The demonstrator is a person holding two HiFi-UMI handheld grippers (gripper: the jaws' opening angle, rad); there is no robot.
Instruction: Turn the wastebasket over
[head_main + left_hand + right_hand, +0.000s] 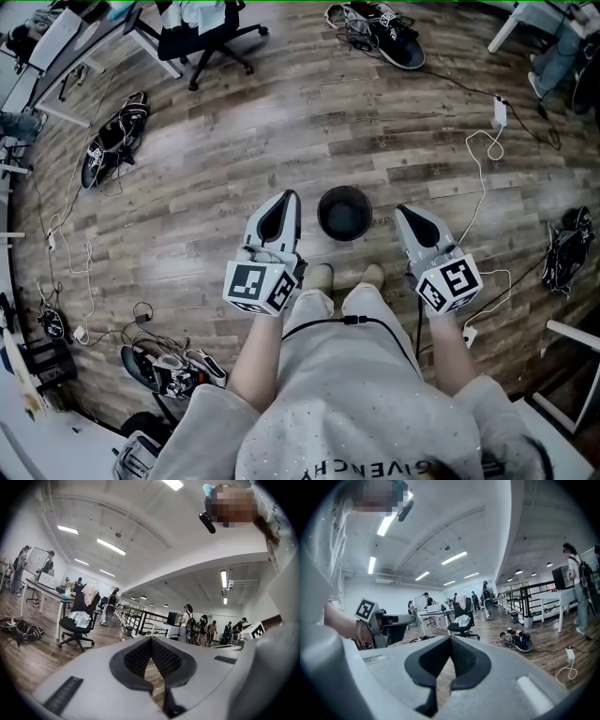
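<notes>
1. Head view, wastebasket [344, 213]: black, round, upright, mouth up, on wood floor [281, 122]; at 12 o'clock of person's shoes [320, 276].
2. L gripper [286, 202]: at basket's 9 o'clock, near, not touching; jaws closed tip to tip, nothing betw. them.
3. R gripper [405, 216]: at basket's 3 o'clock, near, not touching; jaws closed, empty.
4. Office chair [202, 37]: black, approx. 11 o'clock, well apart.
5. White cable [483, 178]: on floor, approx. 2 o'clock.

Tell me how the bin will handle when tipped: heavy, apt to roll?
The bin looks empty, so probably light. Its rim is round, so on its side it may roll. The plank floor looks smooth, so a push might slide it rather than tip it.
</notes>
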